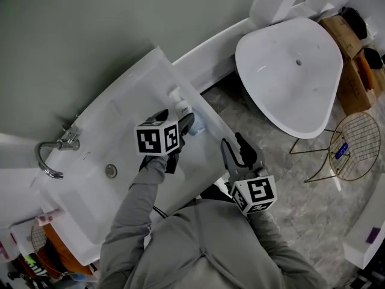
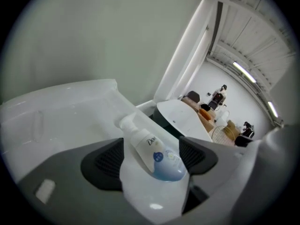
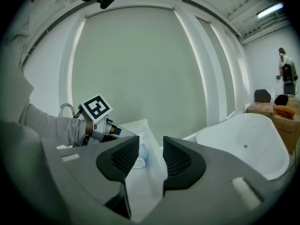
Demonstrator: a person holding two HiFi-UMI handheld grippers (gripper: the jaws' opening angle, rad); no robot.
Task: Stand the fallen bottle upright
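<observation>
White plastic bottle [image 2: 146,143], likely light and slick: grasp mid-body between released left gripper [image 2: 153,156] fingers; right gripper [image 3: 151,159] fingers also released.

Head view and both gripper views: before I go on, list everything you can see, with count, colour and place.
bottle: one, white with a blue base, lying on its side on the sink's ledge
sink: one, white, against the wall
faucet: one, chrome, at the sink's left end in the head view
bathtub: one, white, right of the sink
wire basket: one, gold-coloured, on the floor beside the bathtub
cardboard boxes: at least two, brown, behind the bathtub
sleeves: two, grey, the person's arms
left gripper: one, grey, jaws apart on either side of the bottle
right gripper: one, grey, jaws apart with nothing between them, held short of the sink
</observation>
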